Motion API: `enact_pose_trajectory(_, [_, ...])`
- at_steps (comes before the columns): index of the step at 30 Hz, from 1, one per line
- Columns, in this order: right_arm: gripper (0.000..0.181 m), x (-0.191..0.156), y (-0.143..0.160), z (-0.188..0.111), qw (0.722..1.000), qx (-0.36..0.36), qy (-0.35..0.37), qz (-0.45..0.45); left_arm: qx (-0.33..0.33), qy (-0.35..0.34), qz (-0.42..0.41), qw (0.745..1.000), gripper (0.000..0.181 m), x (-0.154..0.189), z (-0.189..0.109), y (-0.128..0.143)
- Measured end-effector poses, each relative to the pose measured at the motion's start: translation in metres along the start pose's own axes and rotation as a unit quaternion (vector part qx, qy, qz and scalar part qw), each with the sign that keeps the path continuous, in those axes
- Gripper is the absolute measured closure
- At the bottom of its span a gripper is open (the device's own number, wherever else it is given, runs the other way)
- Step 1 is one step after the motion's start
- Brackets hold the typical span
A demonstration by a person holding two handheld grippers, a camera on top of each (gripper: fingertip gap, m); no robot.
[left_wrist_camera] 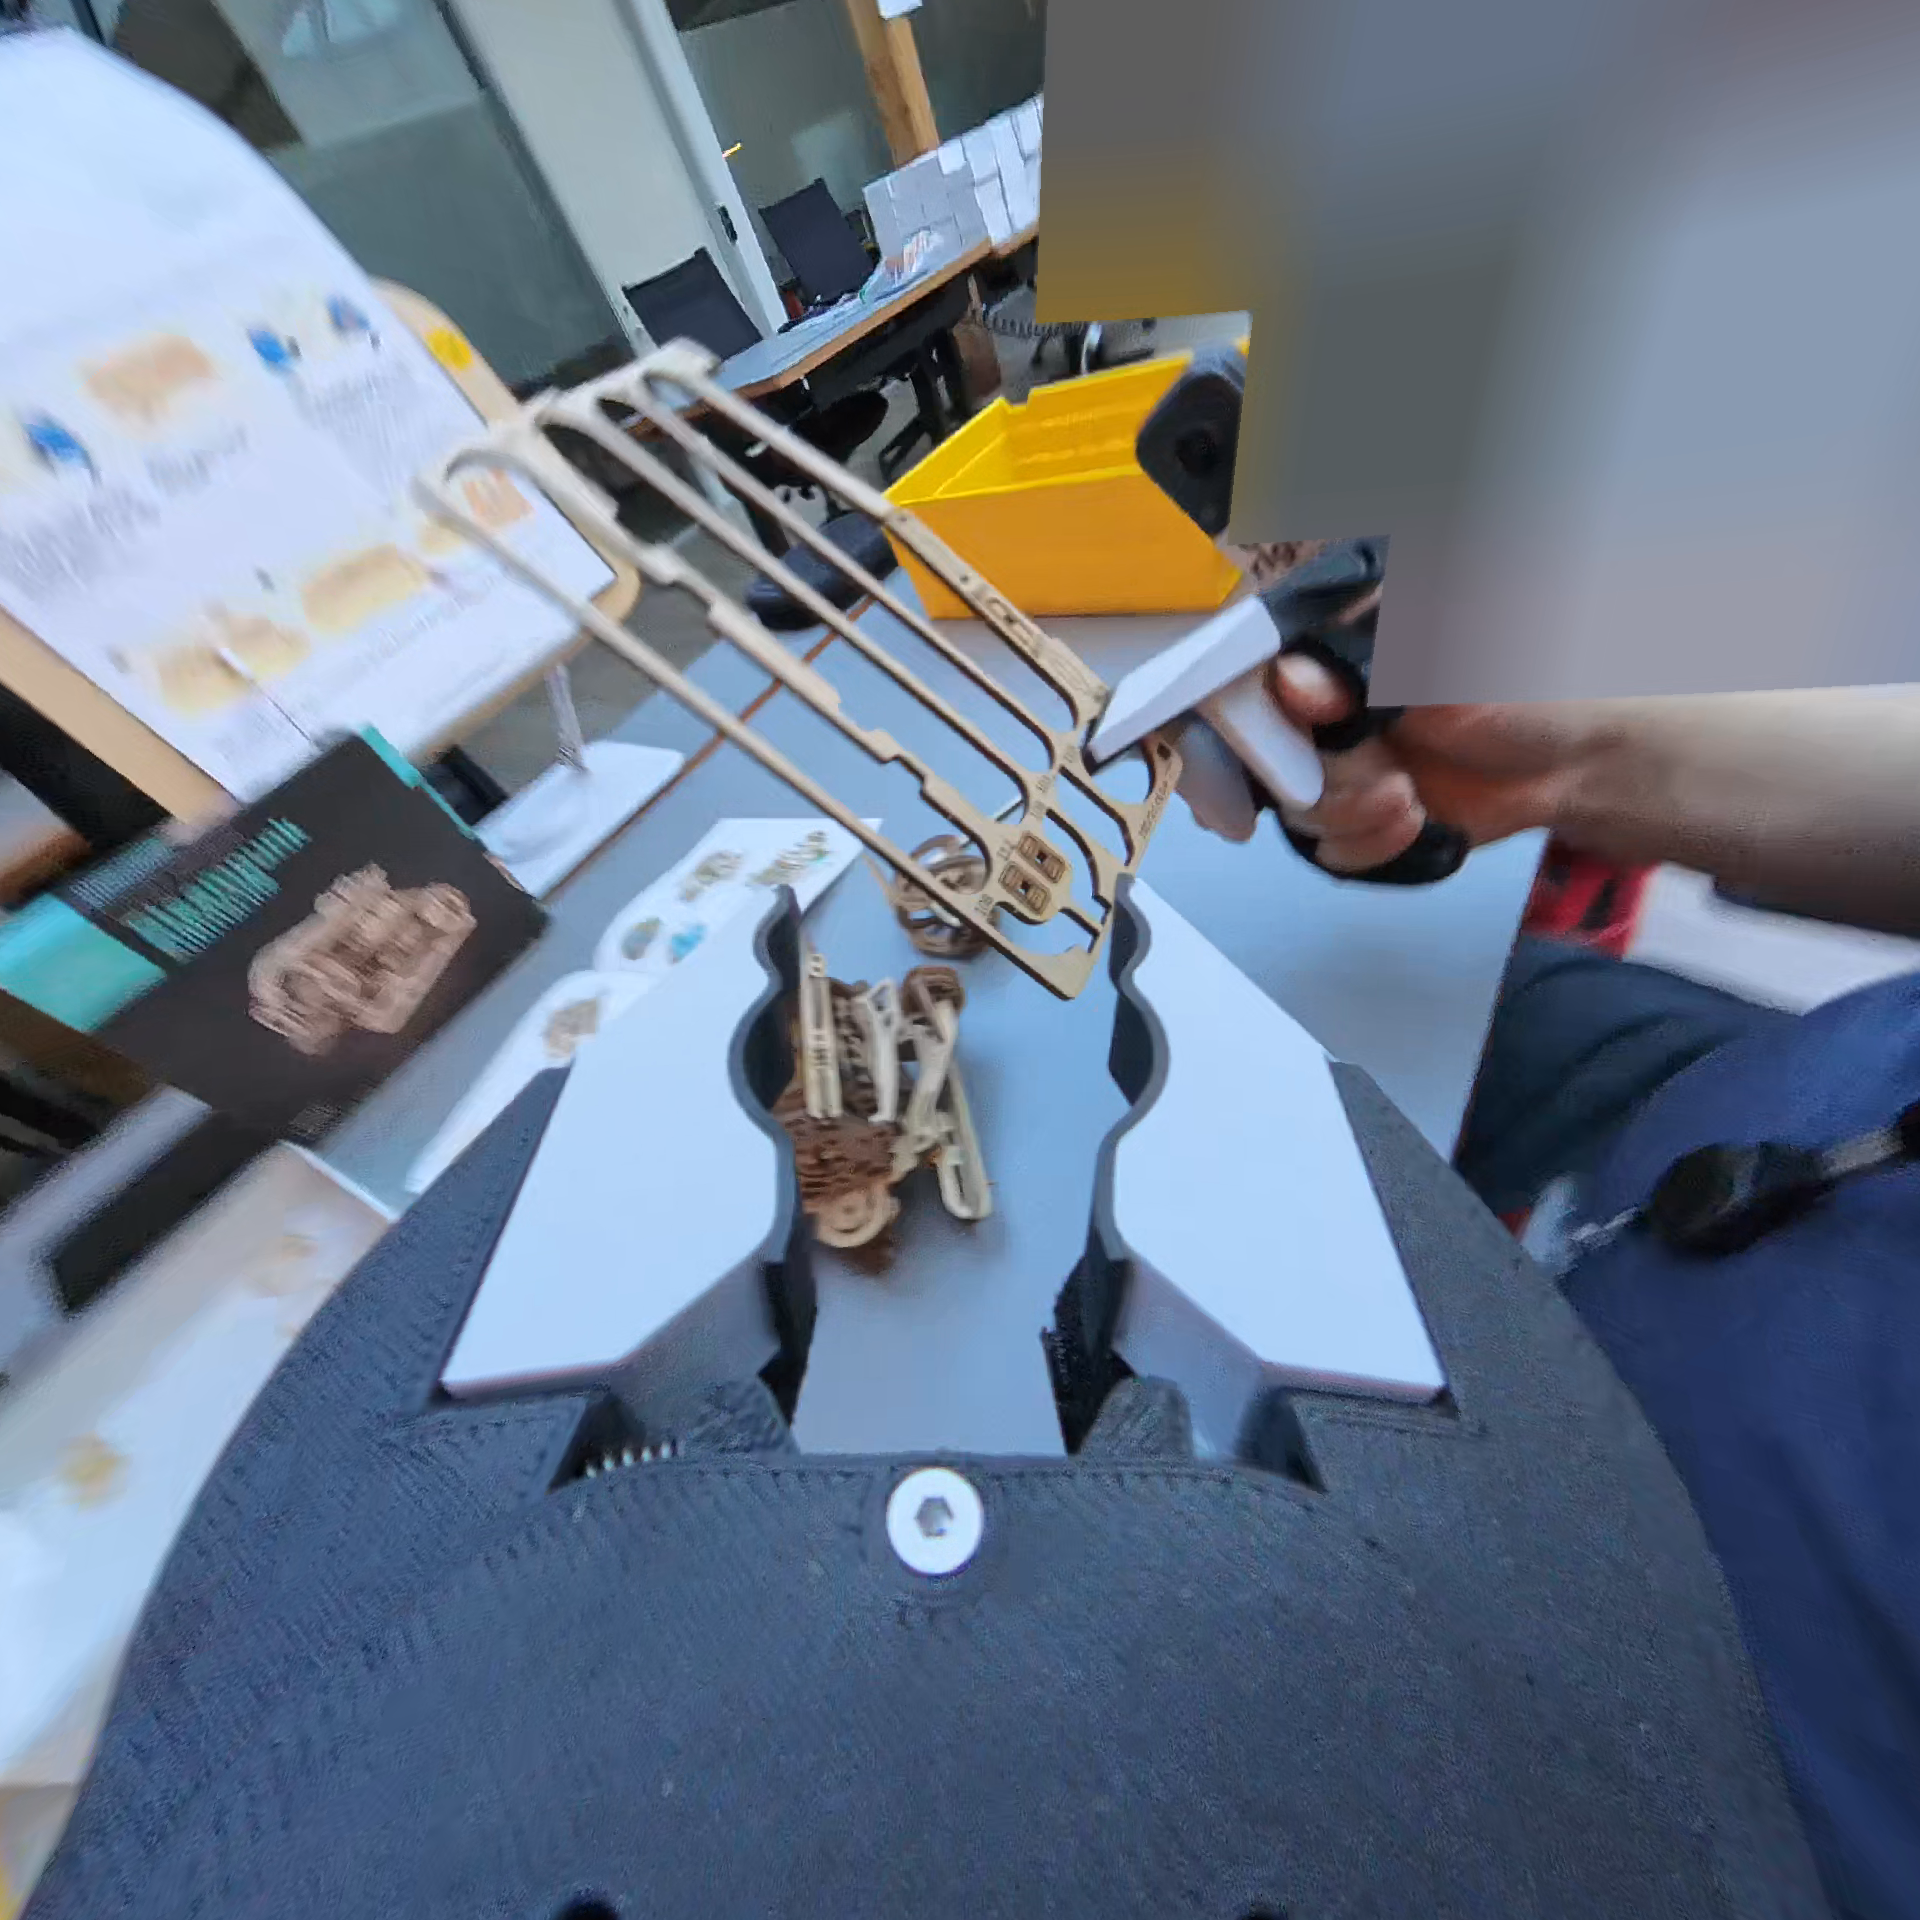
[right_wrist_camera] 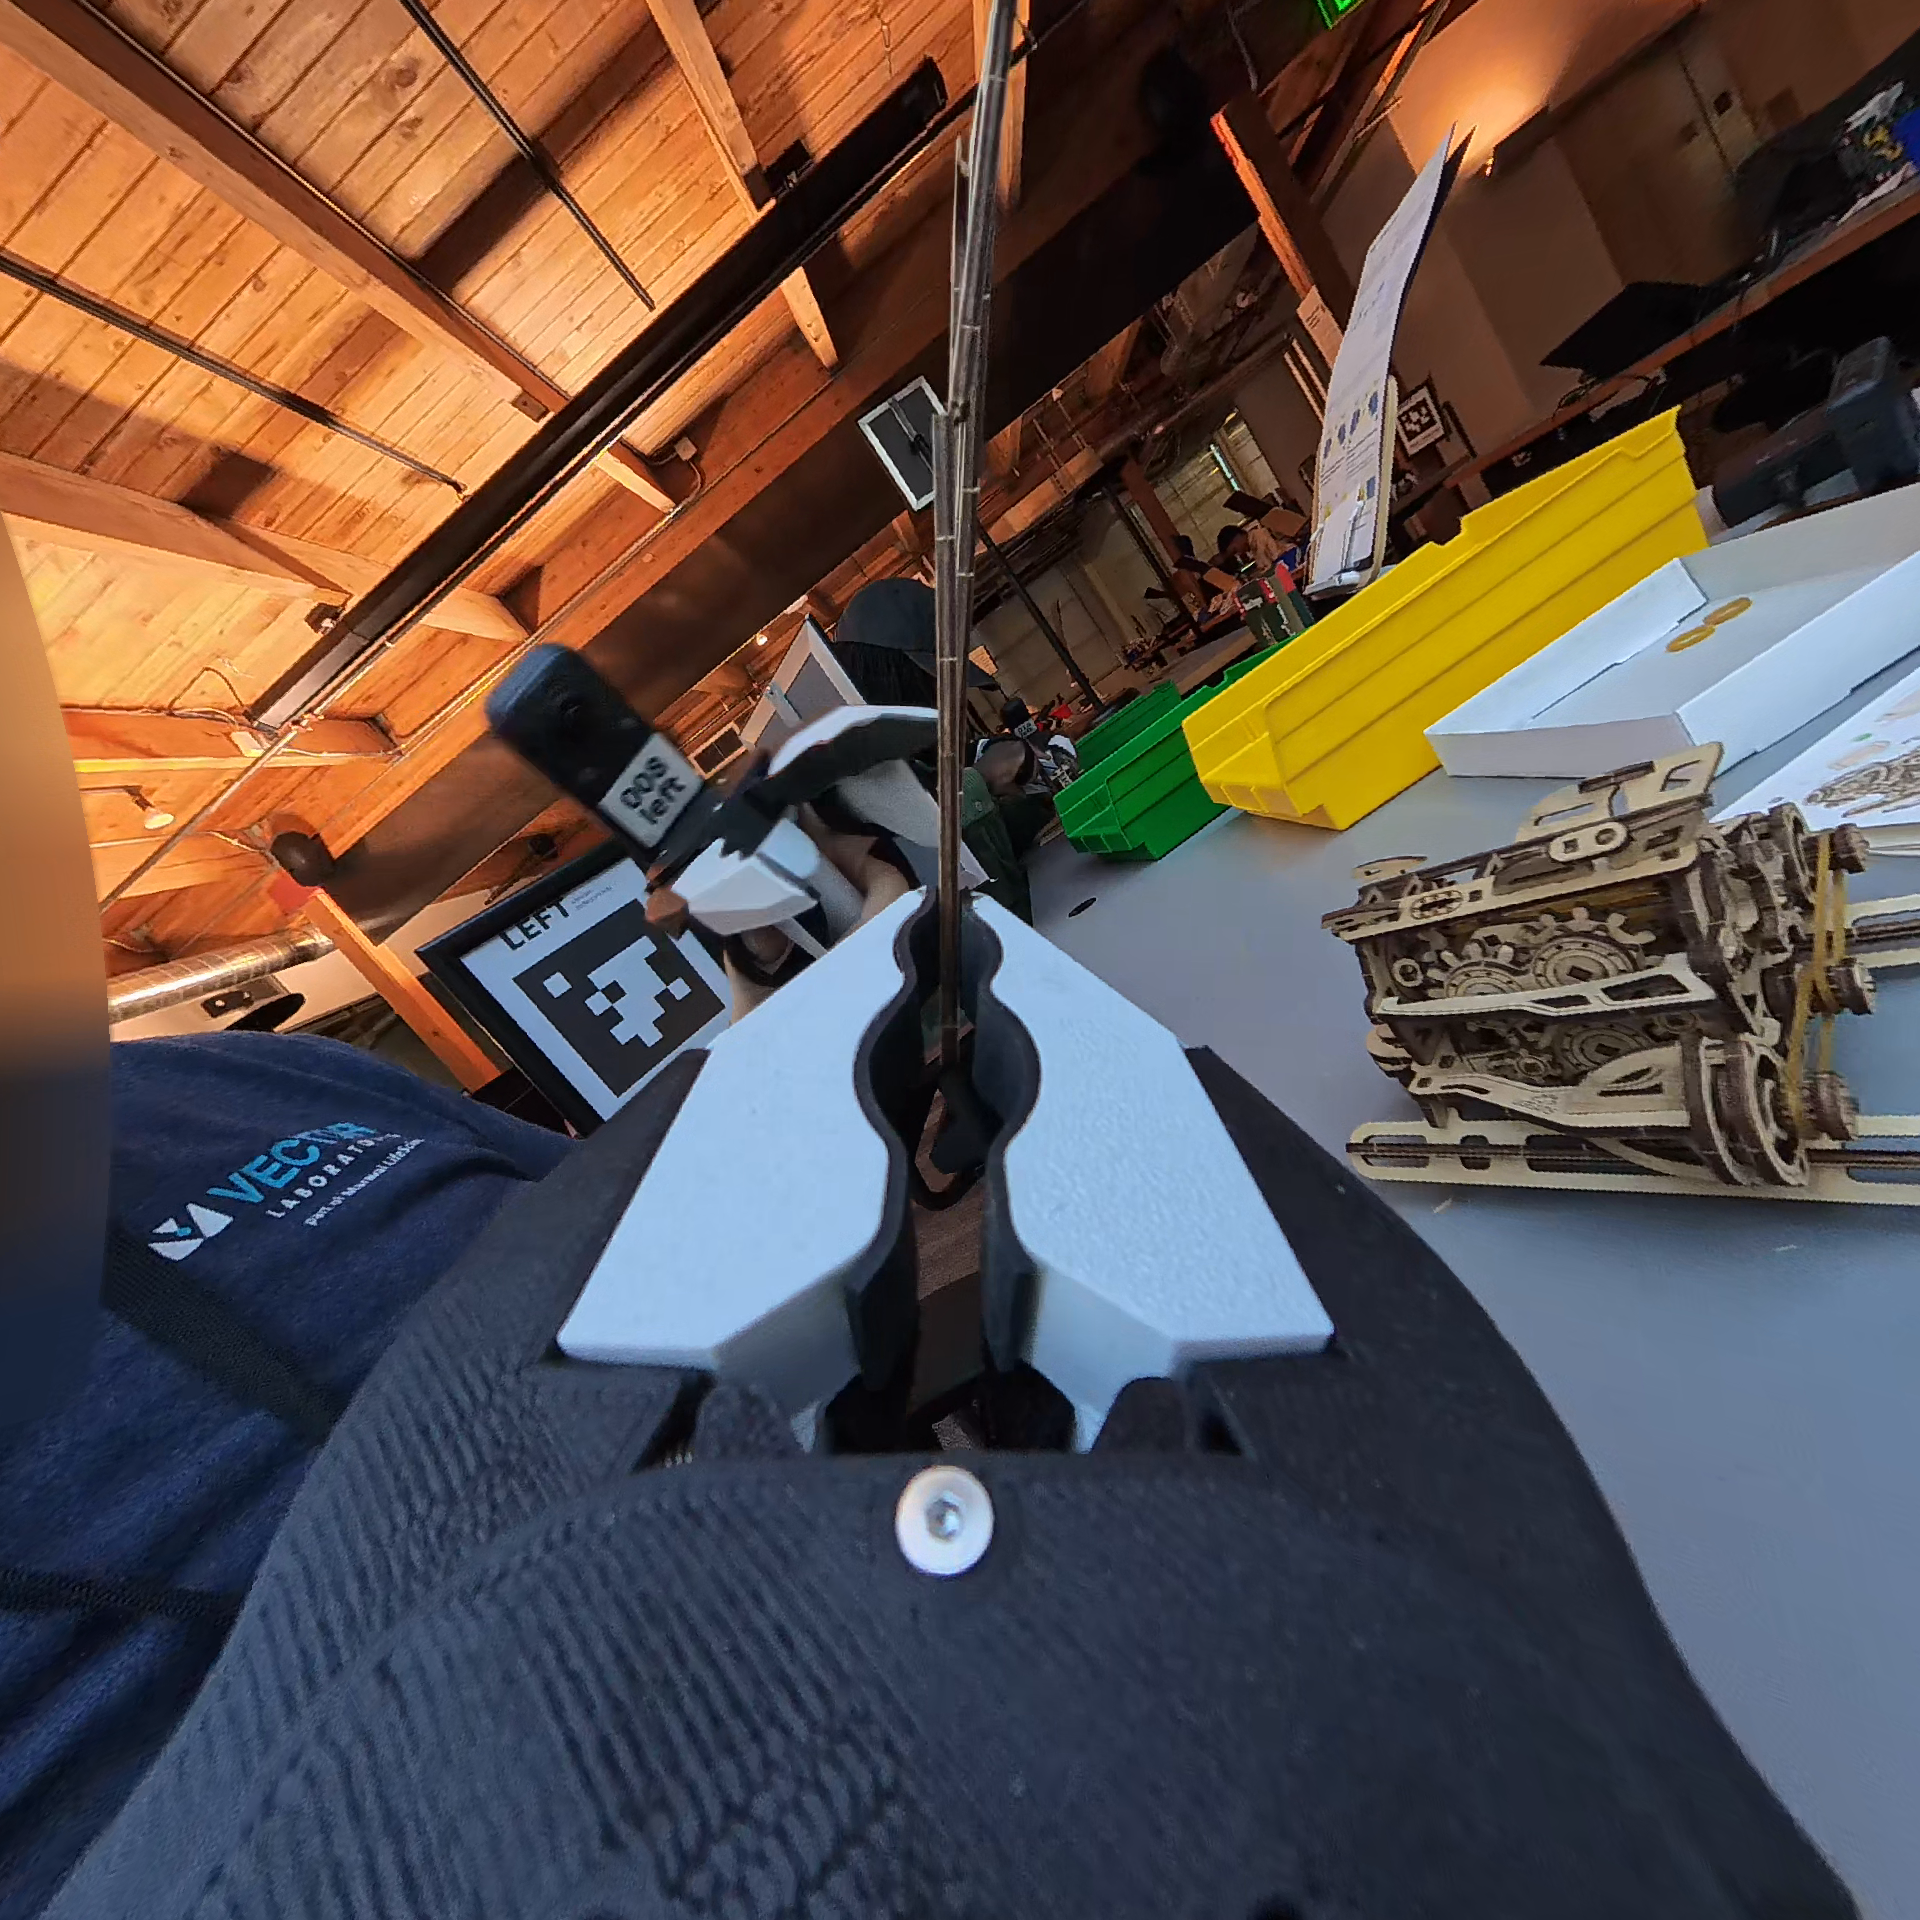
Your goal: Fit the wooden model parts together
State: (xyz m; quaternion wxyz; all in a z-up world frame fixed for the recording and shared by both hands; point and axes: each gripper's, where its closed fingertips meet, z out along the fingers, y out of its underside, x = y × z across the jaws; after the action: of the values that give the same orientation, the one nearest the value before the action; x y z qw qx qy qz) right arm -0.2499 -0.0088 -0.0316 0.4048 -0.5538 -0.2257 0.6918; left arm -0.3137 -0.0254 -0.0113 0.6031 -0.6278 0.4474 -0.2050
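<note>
Left wrist view: the left gripper [left_wrist_camera: 961,935] is seen from behind with its white fingers [left_wrist_camera: 665,1174] spread wide and nothing between them, poised above the grey table [left_wrist_camera: 1299,997]. Beyond the fingers, a partly built wooden model [left_wrist_camera: 883,1112] is seen lying on the table, with a small round wooden assembly [left_wrist_camera: 940,899] just behind it. A thin wooden sheet frame [left_wrist_camera: 790,644], from which most parts have been punched out, is held in the air at a slant across the middle of the view; its lower right corner is pinched by the right gripper [left_wrist_camera: 1127,743], which is carried in a person's hand [left_wrist_camera: 1361,790]. A yellow bin [left_wrist_camera: 1049,520] is seen on the table farther back, a dark box [left_wrist_camera: 312,935] bearing a picture of a model at the left, and printed instruction sheets [left_wrist_camera: 707,904] beneath the frame. In the right wrist view, the right gripper [right_wrist_camera: 951,935] is shown with its jaws nearly closed on the frame [right_wrist_camera: 951,644], which appears edge-on as a thin vertical strip rising from the fingertips. The wooden model [right_wrist_camera: 1600,1008] is seen standing on the table [right_wrist_camera: 1558,1455] to the right, well apart from the gripper, with the yellow bin [right_wrist_camera: 1455,644], a green bin [right_wrist_camera: 1153,790] and a white flat box [right_wrist_camera: 1621,686] behind it. The left gripper [right_wrist_camera: 727,831] is seen farther off, left of the frame.
</note>
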Motion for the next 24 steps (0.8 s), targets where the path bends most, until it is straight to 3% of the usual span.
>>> enact_pose_trajectory(2, [0.181, -0.003, 0.002, 0.002, 1.0, -0.001, -0.007, -0.003, 0.037, 0.035, -0.094, 0.994, 0.124, 0.0, -0.003, -0.001])
enact_pose_trajectory(4, [0.181, -0.007, 0.004, 0.005, 1.0, -0.005, -0.013, -0.008, 0.055, 0.063, -0.151, 0.985, 0.134, 0.0, -0.003, 0.001])
enact_pose_trajectory(7, [0.181, -0.012, 0.006, 0.007, 1.0, -0.012, -0.017, -0.016, 0.032, 0.087, -0.171, 0.981, 0.144, 0.005, 0.002, 0.018])
enact_pose_trajectory(9, [0.181, -0.015, 0.005, 0.007, 1.0, -0.012, -0.019, -0.018, 0.047, 0.119, -0.193, 0.973, 0.155, 0.012, 0.001, 0.016])
enact_pose_trajectory(15, [0.181, -0.019, 0.004, 0.005, 1.0, -0.017, -0.023, -0.01, 0.063, 0.177, -0.255, 0.949, 0.166, 0.016, 0.0, 0.01])
enact_pose_trajectory(17, [0.181, -0.018, 0.005, 0.004, 1.0, -0.02, -0.02, -0.01, 0.059, 0.194, -0.275, 0.94, 0.179, 0.019, 0.002, 0.009])
enact_pose_trajectory(21, [0.181, -0.016, 0.008, -0.005, 1.0, -0.024, -0.005, -0.003, 0.05, 0.208, -0.31, 0.926, 0.178, 0.024, 0.009, 0.011])
enact_pose_trajectory(24, [0.181, -0.017, 0.013, -0.015, 0.999, -0.038, 0.005, -0.001, 0.048, 0.23, -0.329, 0.915, 0.168, 0.036, 0.019, 0.015])
